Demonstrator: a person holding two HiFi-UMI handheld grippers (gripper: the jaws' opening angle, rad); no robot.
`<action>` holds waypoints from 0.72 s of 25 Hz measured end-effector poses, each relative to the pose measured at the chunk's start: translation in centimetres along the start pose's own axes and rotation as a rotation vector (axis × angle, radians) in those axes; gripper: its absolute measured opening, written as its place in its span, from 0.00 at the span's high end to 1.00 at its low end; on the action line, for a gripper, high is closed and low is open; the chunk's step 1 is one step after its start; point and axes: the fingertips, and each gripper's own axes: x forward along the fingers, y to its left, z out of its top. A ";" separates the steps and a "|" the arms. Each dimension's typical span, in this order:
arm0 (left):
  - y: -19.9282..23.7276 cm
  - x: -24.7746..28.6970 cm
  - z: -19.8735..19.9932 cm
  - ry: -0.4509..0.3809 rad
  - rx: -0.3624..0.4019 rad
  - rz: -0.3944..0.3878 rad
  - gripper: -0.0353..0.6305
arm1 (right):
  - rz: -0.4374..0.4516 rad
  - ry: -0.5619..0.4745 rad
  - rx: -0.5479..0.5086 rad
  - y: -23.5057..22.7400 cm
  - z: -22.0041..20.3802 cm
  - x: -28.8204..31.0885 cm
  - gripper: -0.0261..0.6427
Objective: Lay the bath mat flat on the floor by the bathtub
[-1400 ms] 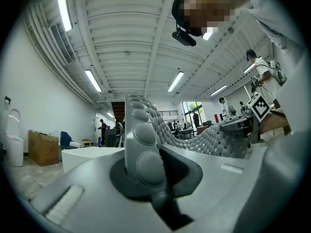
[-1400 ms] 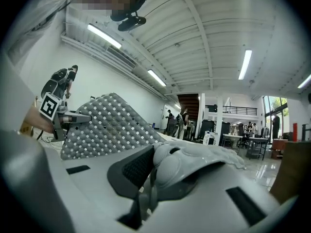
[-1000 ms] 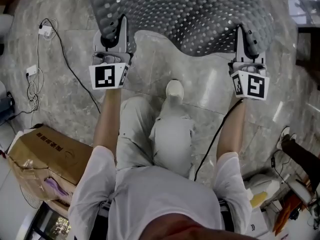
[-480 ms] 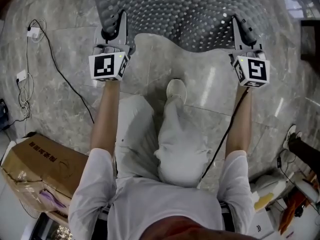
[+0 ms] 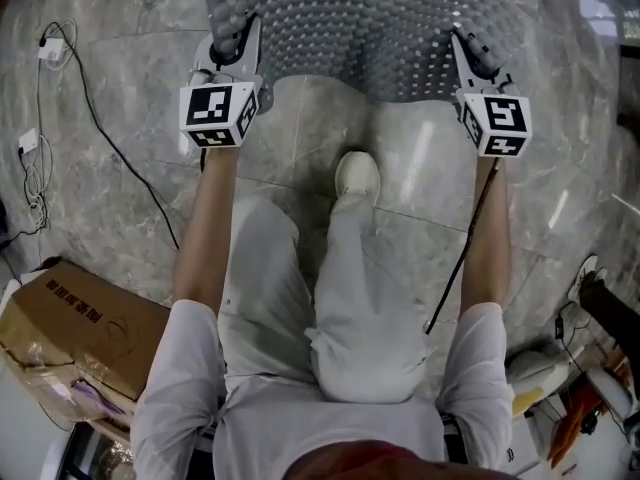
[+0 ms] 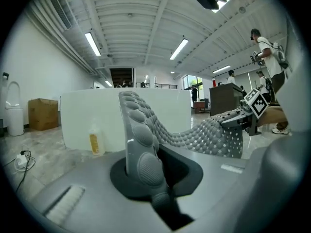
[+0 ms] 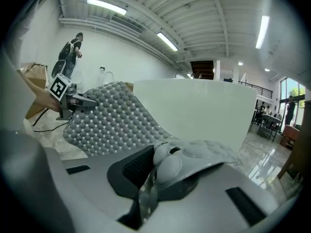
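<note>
The right tool (image 7: 154,173) has both jaws closed on one edge of the grey studded rubber bath mat (image 7: 116,123). The mat rises from the jaws and spans across to the left tool (image 7: 91,102), which holds the opposite edge at upper left. A white bathtub (image 7: 204,108) wall stands directly behind the mat. Glossy stone floor (image 7: 265,142) shows at right.

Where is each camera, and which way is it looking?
Head view: on the person's head, looking steeply down at the bath mat and floor; arms, legs, a shoe, left tool and right tool show.
Left gripper view: on the left tool, facing the bathtub; its jaws clamp the mat.
Right gripper view: on the right tool, facing the bathtub; its jaws clamp the mat.
Shared: each gripper view shows the other tool on the mat.
</note>
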 end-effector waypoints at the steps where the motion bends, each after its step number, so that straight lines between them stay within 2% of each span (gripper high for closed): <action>1: -0.1 0.2 -0.8 0.019 -0.005 -0.002 0.91 | 0.009 0.020 0.002 0.2 -0.8 0.5 0.93; 6: -0.2 0.7 -4.6 0.113 -0.042 -0.004 0.91 | 0.047 0.123 -0.023 1.3 -4.3 2.3 0.93; 12: 1.9 1.9 -7.5 0.189 -0.080 0.015 0.91 | 0.049 0.226 -0.020 0.5 -7.5 4.3 0.93; 15: 2.8 2.8 -9.3 0.243 -0.062 0.029 0.91 | 0.035 0.281 -0.039 0.0 -9.3 5.6 0.93; 18: 3.1 3.8 -11.3 0.305 0.007 0.034 0.90 | 0.006 0.330 -0.107 -0.4 -11.2 6.9 0.93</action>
